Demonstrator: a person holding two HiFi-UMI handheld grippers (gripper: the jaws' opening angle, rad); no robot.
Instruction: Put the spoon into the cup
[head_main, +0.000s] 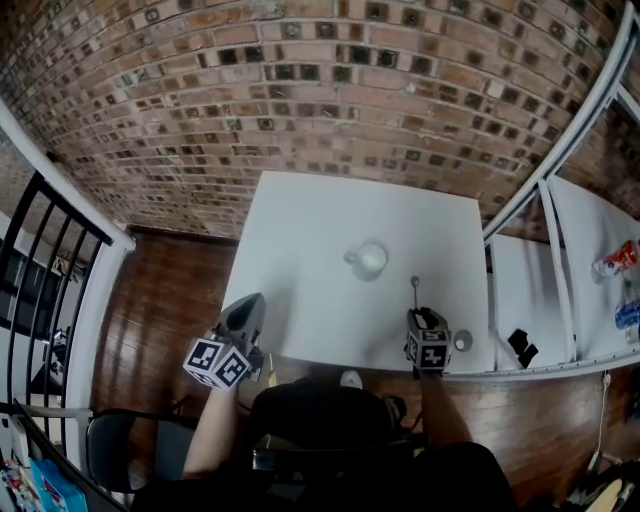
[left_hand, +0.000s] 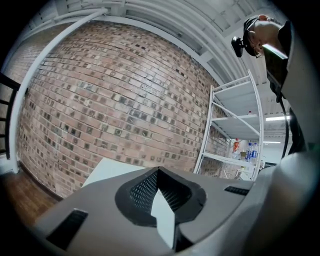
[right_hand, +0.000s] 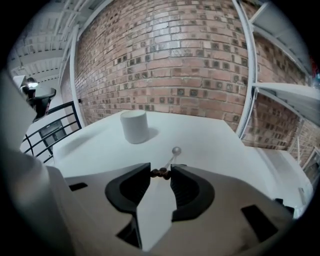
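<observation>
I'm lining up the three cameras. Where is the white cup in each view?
Head view: cup mid-table, slightly right of centre.
Left gripper view: not in it.
Right gripper view: cup left of centre, beyond the jaws.
Shared landmark: the white table before the brick wall.

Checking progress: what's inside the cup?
Head view shows nothing in the cup; its bottom is too small to judge. The spoon is outside, held in the right gripper.
</observation>
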